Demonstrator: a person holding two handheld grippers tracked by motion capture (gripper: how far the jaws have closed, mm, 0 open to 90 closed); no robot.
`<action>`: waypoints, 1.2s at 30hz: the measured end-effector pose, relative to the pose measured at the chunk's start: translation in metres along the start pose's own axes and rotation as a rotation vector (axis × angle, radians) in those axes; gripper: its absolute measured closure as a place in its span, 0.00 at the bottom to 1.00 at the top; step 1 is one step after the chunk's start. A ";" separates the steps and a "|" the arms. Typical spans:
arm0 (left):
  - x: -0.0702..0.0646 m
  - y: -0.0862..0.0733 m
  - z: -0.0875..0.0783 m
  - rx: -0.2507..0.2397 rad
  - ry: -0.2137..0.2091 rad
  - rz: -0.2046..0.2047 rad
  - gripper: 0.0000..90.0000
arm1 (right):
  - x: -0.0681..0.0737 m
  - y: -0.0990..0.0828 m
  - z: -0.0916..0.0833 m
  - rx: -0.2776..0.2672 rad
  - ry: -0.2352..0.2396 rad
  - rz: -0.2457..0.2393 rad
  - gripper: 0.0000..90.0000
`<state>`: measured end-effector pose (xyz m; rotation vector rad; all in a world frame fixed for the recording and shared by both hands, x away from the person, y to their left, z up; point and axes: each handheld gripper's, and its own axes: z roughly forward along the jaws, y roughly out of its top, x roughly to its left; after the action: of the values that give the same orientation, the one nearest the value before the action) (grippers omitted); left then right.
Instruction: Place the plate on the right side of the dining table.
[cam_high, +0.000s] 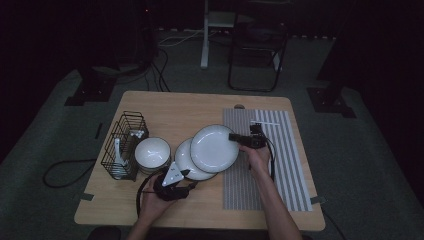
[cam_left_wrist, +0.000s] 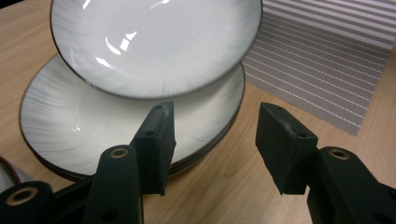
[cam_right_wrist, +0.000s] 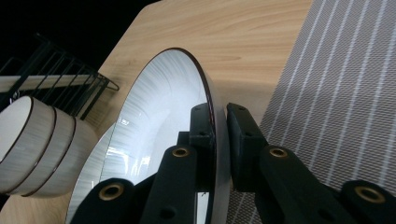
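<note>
A white plate with a dark rim (cam_high: 215, 148) hangs tilted above a stack of like plates (cam_high: 186, 164) on the wooden table. My right gripper (cam_high: 235, 137) is shut on the right rim of this plate (cam_right_wrist: 159, 121), one pad on each face, as the right gripper view (cam_right_wrist: 219, 130) shows. My left gripper (cam_high: 191, 178) sits at the front edge of the stack. Its jaws (cam_left_wrist: 215, 140) stand open, with nothing between them, just short of the rim of the stacked plates (cam_left_wrist: 93, 126). The lifted plate (cam_left_wrist: 154, 42) hovers over them.
Stacked white bowls (cam_high: 152, 152) stand left of the plates, beside a black wire rack (cam_high: 124, 145). A grey striped mat (cam_high: 280, 150) covers the right part of the table (cam_high: 165, 107). The bowls (cam_right_wrist: 37, 149) and rack (cam_right_wrist: 56, 79) lie beyond the held plate.
</note>
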<state>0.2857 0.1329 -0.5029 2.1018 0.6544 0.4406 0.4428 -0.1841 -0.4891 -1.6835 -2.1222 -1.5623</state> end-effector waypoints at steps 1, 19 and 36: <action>-0.001 -0.001 -0.001 -0.014 0.003 0.001 0.53 | -0.001 0.000 -0.002 -0.004 0.000 0.005 0.91; -0.001 -0.024 -0.004 -0.032 -0.006 -0.011 0.55 | -0.012 0.012 -0.031 -0.048 -0.039 -0.004 0.91; 0.001 -0.045 0.001 -0.014 -0.007 -0.031 0.54 | -0.028 0.019 -0.061 -0.092 -0.087 0.010 0.91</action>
<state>0.2741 0.1550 -0.5409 2.0761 0.6773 0.4193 0.4359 -0.2478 -0.4613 -1.8197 -2.1075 -1.6378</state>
